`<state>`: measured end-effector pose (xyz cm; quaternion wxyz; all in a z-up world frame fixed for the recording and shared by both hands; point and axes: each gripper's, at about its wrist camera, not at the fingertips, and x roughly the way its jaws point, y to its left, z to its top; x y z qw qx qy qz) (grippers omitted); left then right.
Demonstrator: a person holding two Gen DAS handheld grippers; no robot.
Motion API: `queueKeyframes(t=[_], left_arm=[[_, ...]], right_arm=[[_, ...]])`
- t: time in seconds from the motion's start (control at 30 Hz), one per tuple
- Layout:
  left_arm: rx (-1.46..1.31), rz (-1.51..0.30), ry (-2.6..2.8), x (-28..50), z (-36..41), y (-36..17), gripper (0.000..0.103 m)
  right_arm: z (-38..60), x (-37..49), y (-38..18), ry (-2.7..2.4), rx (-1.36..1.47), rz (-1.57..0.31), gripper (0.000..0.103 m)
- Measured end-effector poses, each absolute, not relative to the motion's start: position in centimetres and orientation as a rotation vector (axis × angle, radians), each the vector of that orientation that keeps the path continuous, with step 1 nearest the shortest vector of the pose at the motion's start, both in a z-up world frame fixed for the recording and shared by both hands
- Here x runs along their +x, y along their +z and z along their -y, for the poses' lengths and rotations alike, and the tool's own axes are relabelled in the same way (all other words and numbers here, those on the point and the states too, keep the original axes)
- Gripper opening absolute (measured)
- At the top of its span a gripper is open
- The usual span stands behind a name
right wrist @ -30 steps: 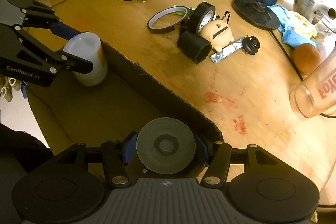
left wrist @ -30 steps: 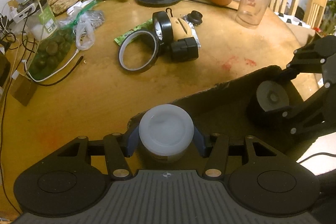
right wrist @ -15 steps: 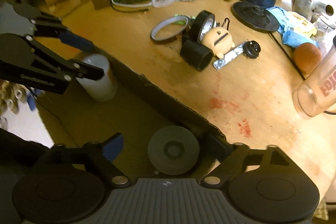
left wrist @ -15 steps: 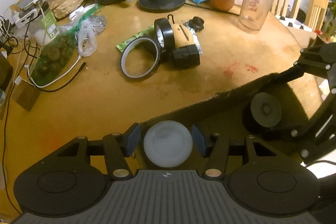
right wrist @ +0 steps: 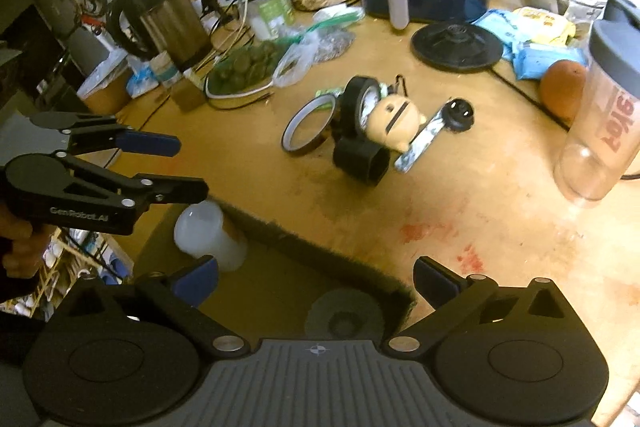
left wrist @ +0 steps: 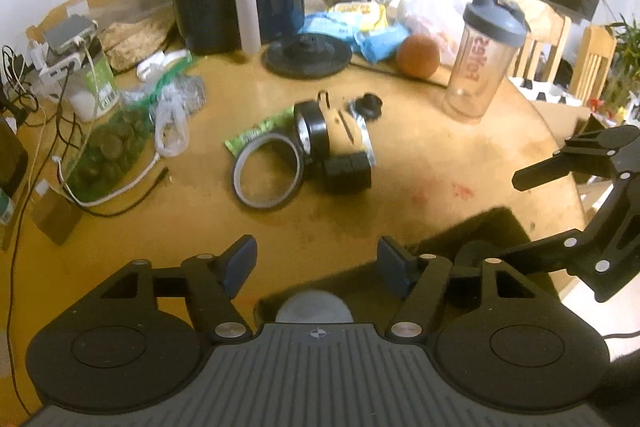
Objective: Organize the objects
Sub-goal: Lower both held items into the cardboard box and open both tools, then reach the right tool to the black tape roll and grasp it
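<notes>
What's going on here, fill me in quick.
A person with a gripper in each hand is sorting table clutter into a cardboard box at the table edge. Both the left gripper and right gripper are open and empty above the box. A white jar and a grey disc already sit inside it. Tape rolls, a yellow pig-shaped toy and a black block lie on the table.
</notes>
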<state>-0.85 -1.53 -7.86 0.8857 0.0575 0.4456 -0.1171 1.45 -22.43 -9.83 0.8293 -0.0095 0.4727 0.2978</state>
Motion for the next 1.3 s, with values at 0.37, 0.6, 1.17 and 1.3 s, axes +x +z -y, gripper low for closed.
queueKeyframes(t=[0.37, 0.6, 1.17, 1.3], left_arm=[[0.099, -0.893, -0.236, -0.2, 1.2, -6.5, 0.067], [0.091, -0.901, -0.23, -0.5, 1.1, -6.5, 0.067], [0.044, -0.917, -0.175, -1.1, -0.9, -6.5, 0.067], [0.035, -0.923, -0.166, -1.0, -1.4, -6.7, 0.067]], right_arm=[[22.6, 3.9, -9.7, 0.57, -0.07, -0.959, 0.103], [22.7, 5.4, -9.5, 0.559, -0.091, -0.932, 0.103], [19.8, 9.9, -9.6, 0.602, -0.134, -0.885, 0.102], [18.8, 11.0, -9.8, 0.605, -0.14, -0.878, 0.101]])
